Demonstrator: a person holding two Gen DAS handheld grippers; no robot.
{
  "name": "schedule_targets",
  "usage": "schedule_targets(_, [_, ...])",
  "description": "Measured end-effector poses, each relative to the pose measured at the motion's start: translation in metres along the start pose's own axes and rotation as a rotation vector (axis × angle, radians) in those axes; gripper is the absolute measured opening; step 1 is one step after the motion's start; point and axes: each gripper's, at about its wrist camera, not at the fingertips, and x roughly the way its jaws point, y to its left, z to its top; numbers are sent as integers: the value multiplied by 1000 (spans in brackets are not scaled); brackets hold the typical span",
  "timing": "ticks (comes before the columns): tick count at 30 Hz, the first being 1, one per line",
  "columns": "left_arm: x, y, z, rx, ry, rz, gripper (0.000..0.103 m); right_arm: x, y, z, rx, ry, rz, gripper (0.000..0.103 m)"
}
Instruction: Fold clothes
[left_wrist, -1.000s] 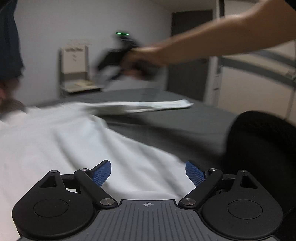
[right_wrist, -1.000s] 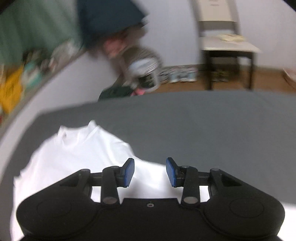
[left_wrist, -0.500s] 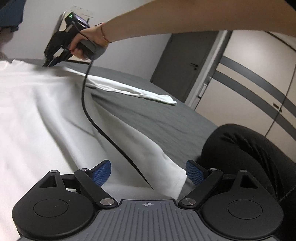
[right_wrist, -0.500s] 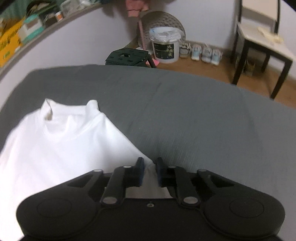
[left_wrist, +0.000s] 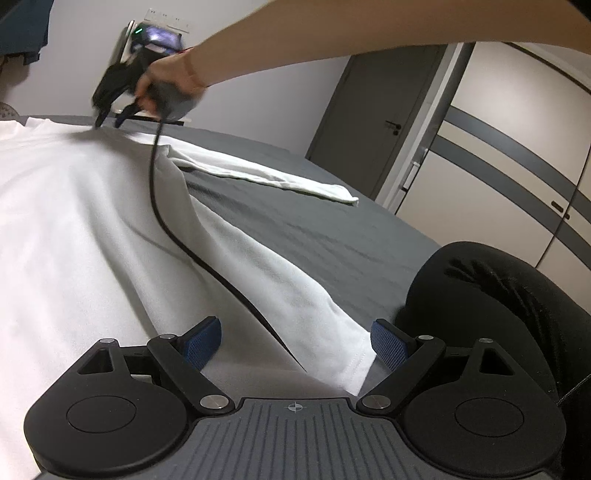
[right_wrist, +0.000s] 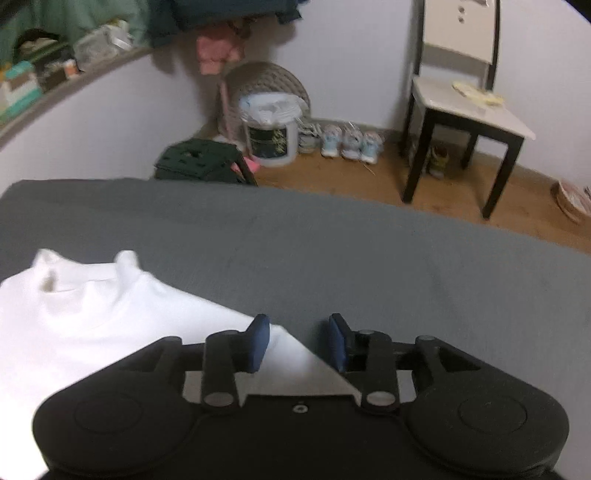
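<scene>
A white long-sleeved shirt (left_wrist: 74, 221) lies spread on the grey bed (left_wrist: 314, 229). One sleeve (left_wrist: 266, 177) stretches out to the right. My left gripper (left_wrist: 297, 336) stands wide open low over the hem corner (left_wrist: 347, 365), holding nothing. A hand holds my right gripper (left_wrist: 109, 120) at the far shoulder of the shirt. In the right wrist view the right gripper (right_wrist: 297, 341) is open, with the shoulder edge of the shirt (right_wrist: 92, 314) lying under and between its fingers. The stand-up collar (right_wrist: 85, 269) is to its left.
A black cable (left_wrist: 162, 221) trails across the shirt. A black-clad knee (left_wrist: 498, 314) rests at the bed's right edge. Beyond the bed stand a chair (right_wrist: 465, 110), a white bucket (right_wrist: 271, 136), a green stool (right_wrist: 199, 166) and shoes (right_wrist: 347, 142). Wardrobe doors (left_wrist: 498, 155) are on the right.
The right gripper came down to the shirt's shoulder, narrowed its fingers there half a second ago, and has since opened them. The left gripper stays open at the hem.
</scene>
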Motion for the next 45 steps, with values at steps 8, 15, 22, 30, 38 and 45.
schedule_targets(8, [-17,-14,7,85,39,-49,90,-184,-38,-82,92,12,291,52])
schedule_targets(15, [-52,-35,15,233,67,22,90,-283,-21,-230,225,236,232,62])
schedule_targets(22, [-87,-25,10,296,125,192,90,-245,15,-297,210,507,239,46])
schedule_targets(30, [-116,-9,7,338,185,318,90,-221,54,-295,143,607,239,8])
schedule_targets(38, [-141,12,8,355,191,262,90,-239,61,-284,88,667,224,3])
schedule_targets(45, [-178,39,15,244,134,289,90,-213,51,-299,168,714,107,7])
